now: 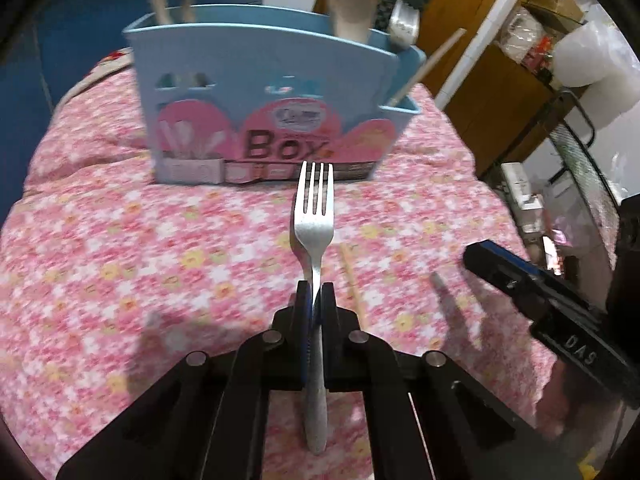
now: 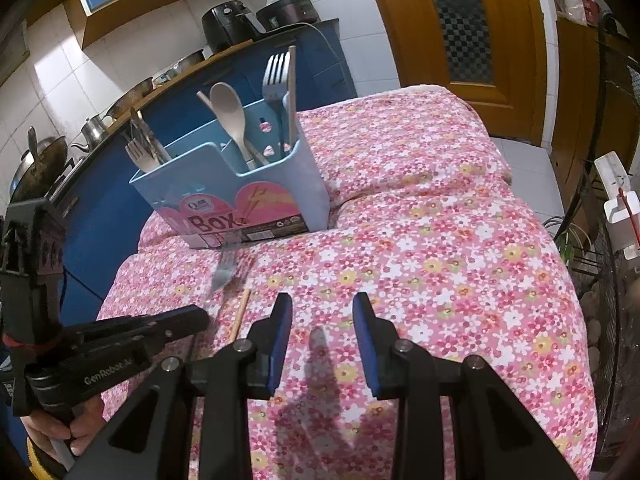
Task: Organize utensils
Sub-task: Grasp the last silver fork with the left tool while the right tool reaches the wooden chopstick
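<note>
A metal fork (image 1: 314,216) points tines-first at the blue utensil box (image 1: 264,92), and my left gripper (image 1: 316,287) is shut on its neck, with the handle running back between the fingers. In the right wrist view the fork (image 2: 225,268) is blurred just in front of the box (image 2: 240,188), and the left gripper (image 2: 196,318) comes in from the left. The box holds a pale spoon (image 2: 228,108), a grey fork (image 2: 276,74) and other cutlery. A wooden chopstick (image 2: 240,314) lies on the cloth beside the held fork. My right gripper (image 2: 323,304) hangs open over bare cloth, holding nothing.
A pink flowered cloth (image 2: 440,240) covers the table and drops off at the right and near edges. A blue counter (image 2: 104,216) with pots and appliances runs behind the box. A wooden door (image 2: 460,20) and a wire rack (image 2: 612,200) stand to the right.
</note>
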{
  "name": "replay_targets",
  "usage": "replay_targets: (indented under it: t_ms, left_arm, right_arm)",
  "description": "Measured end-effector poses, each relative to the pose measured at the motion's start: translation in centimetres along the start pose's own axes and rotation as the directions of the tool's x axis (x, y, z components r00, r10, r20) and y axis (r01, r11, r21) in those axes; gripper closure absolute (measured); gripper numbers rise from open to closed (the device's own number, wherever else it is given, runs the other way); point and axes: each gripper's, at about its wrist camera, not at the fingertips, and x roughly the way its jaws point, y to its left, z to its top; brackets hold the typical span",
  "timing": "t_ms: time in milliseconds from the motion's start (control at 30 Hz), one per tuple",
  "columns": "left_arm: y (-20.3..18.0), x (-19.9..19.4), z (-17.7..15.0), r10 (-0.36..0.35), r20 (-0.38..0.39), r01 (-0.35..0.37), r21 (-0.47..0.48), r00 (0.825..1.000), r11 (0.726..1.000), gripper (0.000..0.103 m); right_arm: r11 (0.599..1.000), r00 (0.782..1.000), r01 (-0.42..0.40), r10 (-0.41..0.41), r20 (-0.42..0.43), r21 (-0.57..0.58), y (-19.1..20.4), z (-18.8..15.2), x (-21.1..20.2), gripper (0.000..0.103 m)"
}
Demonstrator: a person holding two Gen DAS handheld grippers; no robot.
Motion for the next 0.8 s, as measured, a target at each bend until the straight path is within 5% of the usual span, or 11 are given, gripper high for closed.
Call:
replay_targets:
  t_ms: [200, 800]
  left_arm:
    - [1.9, -0.2, -1.4, 0.105, -0.045, -0.106, -0.013, 0.993, 0.994, 0.101]
    - [1.8, 1.7, 1.0, 0.069, -0.147, -0.064, 0.04, 0.987, 0.997, 0.101]
  right_arm:
    - [1.0, 1.0, -0.008, 0.008, -0.018, -0.029, 1.3, -0.2, 0.1, 0.069]
    - [0.994, 0.993, -0.023, 0.01, -0.118, -0.109, 3.8, -0.2, 1.0, 0.069]
